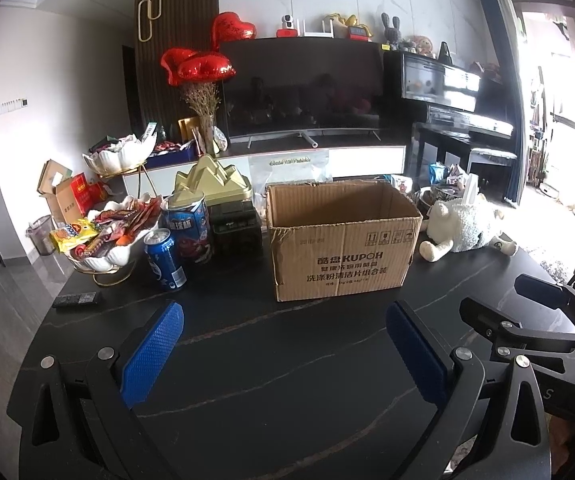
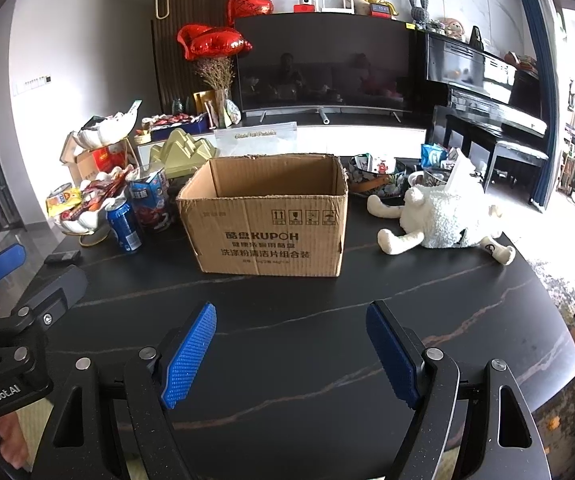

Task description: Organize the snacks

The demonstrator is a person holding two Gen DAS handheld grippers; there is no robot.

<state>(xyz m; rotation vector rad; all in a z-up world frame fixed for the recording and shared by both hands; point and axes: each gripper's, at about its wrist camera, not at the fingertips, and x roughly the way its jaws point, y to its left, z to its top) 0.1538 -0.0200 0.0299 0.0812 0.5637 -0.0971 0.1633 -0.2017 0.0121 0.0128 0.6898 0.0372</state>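
Note:
An open, empty-looking cardboard box (image 1: 343,236) (image 2: 267,220) stands mid-table. Left of it a white shell dish (image 1: 107,236) (image 2: 83,208) holds several snack packets. Beside the dish stand a blue drink can (image 1: 164,260) (image 2: 124,224) and a blue snack tin (image 1: 189,228) (image 2: 151,200). My left gripper (image 1: 283,324) is open and empty above the bare black table, short of the box. My right gripper (image 2: 291,320) is open and empty too, in front of the box. It also shows at the right of the left wrist view (image 1: 527,312).
A white plush sheep (image 1: 467,228) (image 2: 443,220) lies right of the box. A bowl with snacks (image 2: 375,176) sits behind it. A gold mountain-shaped box (image 1: 211,180) stands on a dark box behind the tin. A remote (image 1: 75,300) lies near the table's left edge.

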